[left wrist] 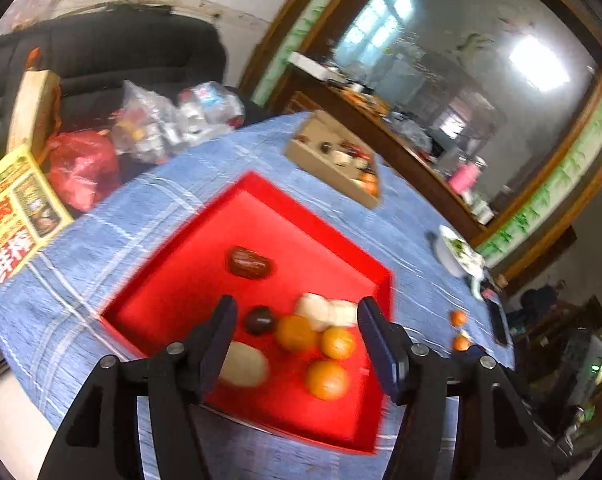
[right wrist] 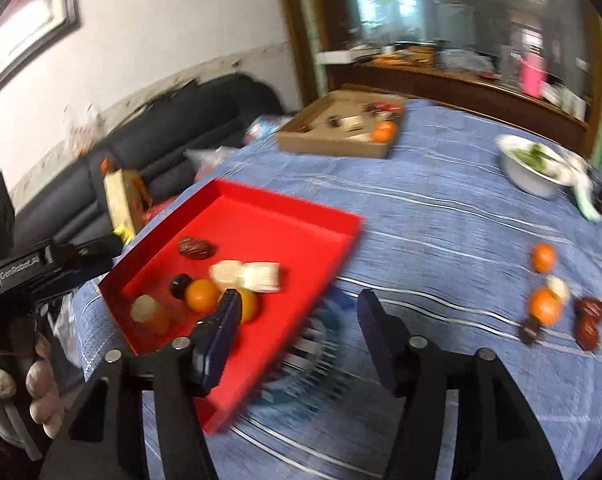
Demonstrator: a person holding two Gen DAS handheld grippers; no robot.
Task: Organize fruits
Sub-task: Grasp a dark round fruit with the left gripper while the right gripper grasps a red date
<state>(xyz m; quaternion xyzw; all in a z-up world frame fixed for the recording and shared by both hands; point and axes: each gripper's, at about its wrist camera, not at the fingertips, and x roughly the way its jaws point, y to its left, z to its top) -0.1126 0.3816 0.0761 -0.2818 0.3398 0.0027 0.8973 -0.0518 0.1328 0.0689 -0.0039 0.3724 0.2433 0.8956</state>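
Now: red tray point(left wrist: 189, 280) holds three oranges point(left wrist: 327, 380), one red date point(left wrist: 248, 263). Left claw point(left wrist: 297, 334) and right claw point(right wrist: 297, 318) spread, gripping nothing.

Left gripper point(left wrist: 297, 314): matte black angular arms, dark navy flat pads point(left wrist: 381, 344) at the tips, round silver screws point(left wrist: 175, 347) behind the pads. Right gripper point(right wrist: 297, 312): same build. Off its left side, a light knit glove point(right wrist: 29, 384) on the hand; black body lettered "GenRobot.AI" point(right wrist: 19, 270).
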